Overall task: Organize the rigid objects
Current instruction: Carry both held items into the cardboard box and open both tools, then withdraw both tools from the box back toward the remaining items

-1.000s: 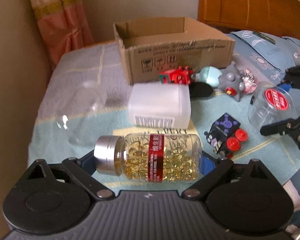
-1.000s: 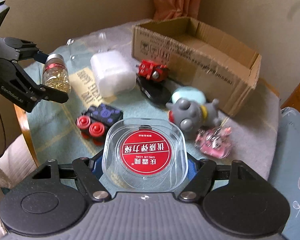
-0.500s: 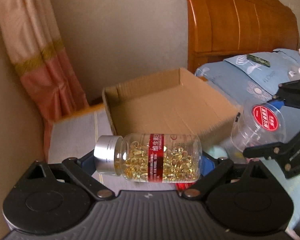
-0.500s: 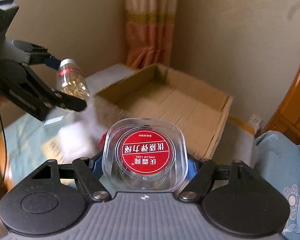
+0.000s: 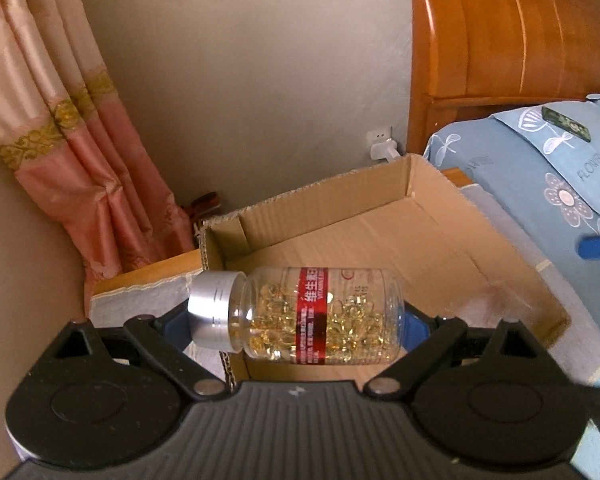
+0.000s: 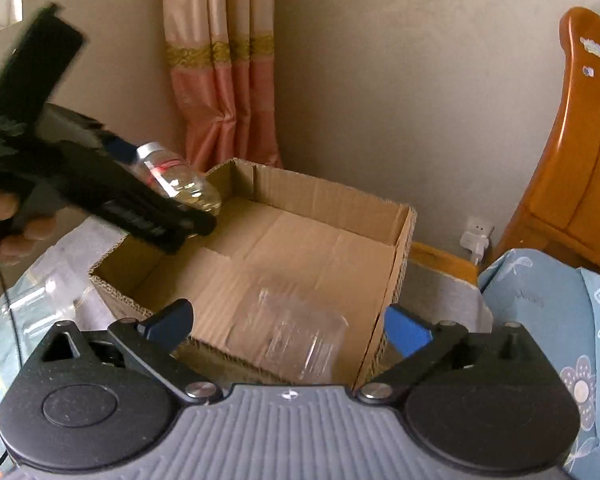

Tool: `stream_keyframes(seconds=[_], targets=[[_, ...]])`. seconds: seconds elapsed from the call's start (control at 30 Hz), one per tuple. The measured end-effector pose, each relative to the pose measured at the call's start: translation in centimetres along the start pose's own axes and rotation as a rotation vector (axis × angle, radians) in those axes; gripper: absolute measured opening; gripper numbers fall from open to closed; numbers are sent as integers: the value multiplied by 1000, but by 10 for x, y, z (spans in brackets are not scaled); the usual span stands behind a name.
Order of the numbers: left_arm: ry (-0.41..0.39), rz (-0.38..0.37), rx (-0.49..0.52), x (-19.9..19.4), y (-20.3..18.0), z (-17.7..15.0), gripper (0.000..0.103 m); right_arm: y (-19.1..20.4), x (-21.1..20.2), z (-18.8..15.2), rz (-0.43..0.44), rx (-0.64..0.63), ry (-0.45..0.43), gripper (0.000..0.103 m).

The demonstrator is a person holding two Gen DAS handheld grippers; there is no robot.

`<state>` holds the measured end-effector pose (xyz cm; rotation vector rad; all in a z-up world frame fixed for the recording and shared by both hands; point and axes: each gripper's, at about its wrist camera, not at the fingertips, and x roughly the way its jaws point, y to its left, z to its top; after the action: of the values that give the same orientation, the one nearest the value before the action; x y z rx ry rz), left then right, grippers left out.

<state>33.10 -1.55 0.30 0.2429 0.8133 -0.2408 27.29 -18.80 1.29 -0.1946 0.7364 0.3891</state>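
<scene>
My left gripper (image 5: 296,320) is shut on a clear bottle of yellow capsules (image 5: 300,314) with a silver cap and red label, held sideways above the near left part of the open cardboard box (image 5: 400,240). From the right wrist view the bottle (image 6: 176,180) hangs over the box's left rim. My right gripper (image 6: 288,320) is open over the box (image 6: 300,240). A clear plastic jar (image 6: 296,336), blurred, is below it inside the box, free of the fingers.
A pink curtain (image 5: 72,152) hangs behind the box. A wooden headboard (image 5: 500,40) and blue floral bedding (image 5: 540,168) lie to the right. A clear plastic item (image 6: 40,300) lies on the cloth left of the box.
Both grippers rose from the table and moved over the box. My right gripper opened and let go of the clear jar with the red lid, which dropped into the box.
</scene>
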Motion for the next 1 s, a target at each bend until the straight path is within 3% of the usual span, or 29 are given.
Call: stream_keyframes(seconds=[0.33, 0.67, 1.0], targets=[[-2, 34, 8, 14, -6, 12, 97, 15, -18, -22, 34, 32, 29, 103], [-35, 32, -10, -35, 2, 5, 97, 33, -39, -33, 21, 51, 29, 103], [-72, 35, -3, -96, -1, -39, 98, 60, -60, -66, 14, 84, 39, 103]])
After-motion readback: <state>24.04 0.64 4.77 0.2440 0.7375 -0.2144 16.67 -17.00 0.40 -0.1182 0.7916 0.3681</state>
